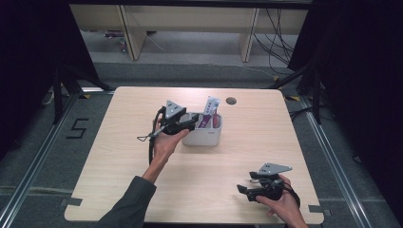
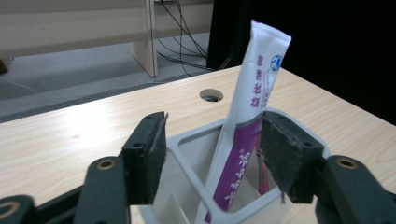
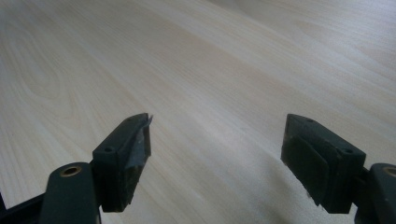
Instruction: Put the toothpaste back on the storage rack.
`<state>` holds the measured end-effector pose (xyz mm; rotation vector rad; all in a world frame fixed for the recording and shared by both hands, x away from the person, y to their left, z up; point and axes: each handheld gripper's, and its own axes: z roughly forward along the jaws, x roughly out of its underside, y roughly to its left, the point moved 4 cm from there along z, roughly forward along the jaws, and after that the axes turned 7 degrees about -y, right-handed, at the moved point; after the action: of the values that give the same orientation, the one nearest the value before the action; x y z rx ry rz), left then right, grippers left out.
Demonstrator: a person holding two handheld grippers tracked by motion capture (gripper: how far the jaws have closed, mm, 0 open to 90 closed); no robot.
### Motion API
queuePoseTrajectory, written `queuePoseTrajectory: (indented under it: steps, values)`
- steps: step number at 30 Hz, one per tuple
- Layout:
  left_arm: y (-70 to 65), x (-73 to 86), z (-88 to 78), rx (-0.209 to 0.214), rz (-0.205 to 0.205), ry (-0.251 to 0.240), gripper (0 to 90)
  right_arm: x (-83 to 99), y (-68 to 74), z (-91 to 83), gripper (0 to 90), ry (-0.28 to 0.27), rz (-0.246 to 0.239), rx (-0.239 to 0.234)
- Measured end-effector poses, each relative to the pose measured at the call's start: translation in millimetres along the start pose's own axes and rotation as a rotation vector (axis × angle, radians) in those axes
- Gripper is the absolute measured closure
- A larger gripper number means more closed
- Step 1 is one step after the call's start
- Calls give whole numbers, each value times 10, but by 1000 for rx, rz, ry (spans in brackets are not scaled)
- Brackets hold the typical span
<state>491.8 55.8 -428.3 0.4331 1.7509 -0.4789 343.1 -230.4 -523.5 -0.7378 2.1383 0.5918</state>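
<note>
A white and purple toothpaste tube [image 1: 210,110] [image 2: 252,84] stands tilted in a white open-topped holder [image 1: 204,137] [image 2: 187,140] at the middle of the wooden table [image 1: 119,156]. My left gripper [image 1: 192,124] [image 2: 212,135] is level over the holder's left side. It is open, with the tube standing between its jaws, closer to the right pad [image 2: 285,158]; neither pad presses on it. Something thin and red shows inside the holder behind the tube. My right gripper [image 1: 243,190] [image 3: 217,140] is near the table's front right edge, open and empty over bare wood.
A round cable hole [image 1: 231,100] [image 2: 211,95] sits in the tabletop just behind the holder. Beyond the table's far edge are wooden bench legs [image 1: 133,33] and loose cables [image 1: 278,42] on the floor. Dark curtains flank both sides.
</note>
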Motion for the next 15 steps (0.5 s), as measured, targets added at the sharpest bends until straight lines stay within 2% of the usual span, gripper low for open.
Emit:
queuePoseTrajectory:
  steps: [2, 3, 4, 6, 8, 10, 11, 12, 15]
  values:
    - [26, 5, -48, 1, -11, 8, 382, -5, -28, 4, 249, -6, -24, -1]
    - [34, 7, -65, 2, -19, 11, 364, 1, 0, -1, 249, 3, 12, -6]
    - [48, 12, -90, 2, -23, 21, 349, -2, -8, -3, 249, -2, 2, 3]
    - [72, 36, -147, 1, -28, 25, 329, -6, -14, 8, 249, -14, -7, -15]
    - [98, 76, -223, 10, -25, 35, 325, -8, -21, 4, 249, -14, -11, 1]
    - [133, 124, -309, 10, -34, 38, 318, -10, -14, 9, 249, -11, -4, -17]
    - [146, 139, -334, 10, -38, 40, 311, -11, -22, 7, 249, -11, -16, 5]
    - [165, 155, -365, 6, -45, 42, 309, -10, -24, 6, 249, -8, -21, 7]
    - [214, 196, -459, 4, -53, 43, 302, -6, -2, 8, 249, -6, 1, 8]
